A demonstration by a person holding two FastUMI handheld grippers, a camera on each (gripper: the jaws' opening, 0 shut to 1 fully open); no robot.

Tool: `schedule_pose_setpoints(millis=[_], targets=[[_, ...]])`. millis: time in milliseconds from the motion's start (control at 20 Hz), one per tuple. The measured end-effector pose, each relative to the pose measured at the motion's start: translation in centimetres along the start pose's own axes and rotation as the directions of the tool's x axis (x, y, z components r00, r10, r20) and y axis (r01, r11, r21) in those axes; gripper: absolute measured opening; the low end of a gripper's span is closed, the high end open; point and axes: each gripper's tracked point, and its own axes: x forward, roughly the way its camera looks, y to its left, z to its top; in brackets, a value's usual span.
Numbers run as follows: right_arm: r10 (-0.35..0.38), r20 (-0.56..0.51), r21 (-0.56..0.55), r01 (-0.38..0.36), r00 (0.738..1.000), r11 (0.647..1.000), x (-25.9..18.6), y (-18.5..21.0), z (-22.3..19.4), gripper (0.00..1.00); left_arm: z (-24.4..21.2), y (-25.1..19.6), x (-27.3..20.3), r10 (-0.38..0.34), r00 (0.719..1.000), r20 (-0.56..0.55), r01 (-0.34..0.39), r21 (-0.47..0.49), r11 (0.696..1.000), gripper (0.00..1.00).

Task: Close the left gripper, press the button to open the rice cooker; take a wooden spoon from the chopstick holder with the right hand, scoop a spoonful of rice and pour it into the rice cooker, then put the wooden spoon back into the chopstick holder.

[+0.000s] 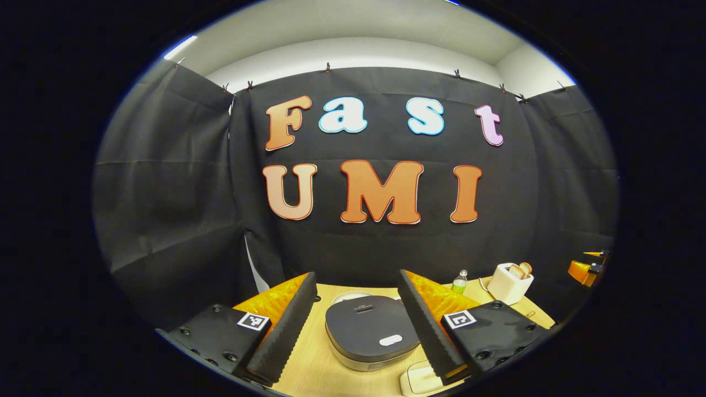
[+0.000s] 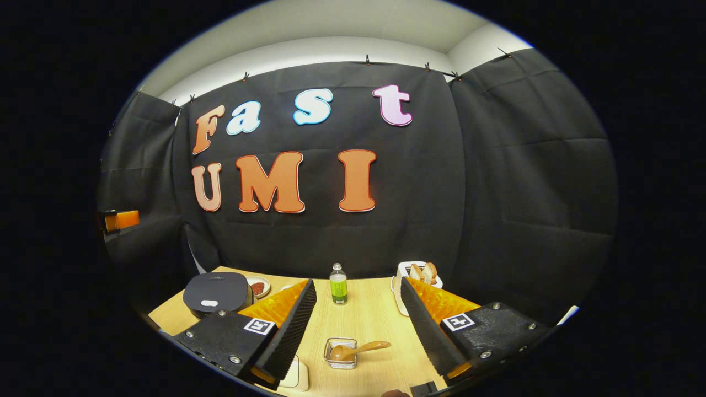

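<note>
Left gripper view: the left claw (image 1: pixel 356 325) hangs with its fingers spread wide, holding nothing. Framed right between those fingers sits the rice cooker (image 1: pixel 370 335) on the wooden worktop (image 1: pixel 309 366), dark lid down, its pale button (image 1: pixel 390 340) facing us. Behind it, a small green bottle (image 1: pixel 459 282) and a white toaster (image 1: pixel 509 282) with bread.

Right gripper view: the right claw (image 2: pixel 358 325) gapes open too, empty. Between its fingers, near the front edge, stands the chopstick holder (image 2: pixel 341 353), the wooden spoon (image 2: pixel 358 349) lying across it, handle pointing right. The bottle stands farther back; the rice cooker is off to the left, closed.
</note>
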Motion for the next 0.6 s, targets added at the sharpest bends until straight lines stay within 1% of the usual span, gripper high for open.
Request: schedule_pose_setpoints(millis=[100,150,200,300,350,450,600], targets=[[-0.005,0.000,-0.001,0.005,1.000,1.000,0.1,0.1,0.1,0.95,0.3,0.2,0.0,-0.006,1.000,0.005,0.006,-0.007,1.000,0.95],[-0.007,0.000,-0.001,0.007,1.000,1.000,0.1,0.2,0.1,0.95,0.5,0.4,0.1,-0.005,1.000,0.009,0.005,-0.008,1.000,0.95],[-0.008,0.001,0.001,0.008,1.000,1.000,0.1,0.2,0.1,0.95,0.6,0.6,0.1,-0.004,1.000,0.013,0.004,-0.008,1.000,1.00],[-0.007,-0.001,0.009,0.007,1.000,1.000,0.0,0.5,0.2,0.95,0.7,0.8,0.1,-0.005,1.000,0.018,0.005,-0.011,1.000,0.99],[-0.008,-0.003,0.012,0.008,1.000,1.000,0.1,0.6,0.1,0.95,0.8,0.9,0.0,-0.005,1.000,0.021,0.005,-0.011,1.000,1.00],[-0.009,-0.007,0.012,0.009,1.000,1.000,0.2,0.6,0.0,0.95,0.8,1.2,0.1,0.000,1.000,0.022,0.000,-0.006,1.000,0.99],[-0.009,-0.007,0.009,0.009,1.000,1.000,0.4,0.9,0.0,0.95,0.9,1.5,0.1,0.010,1.000,0.026,-0.010,-0.005,1.000,1.00]])
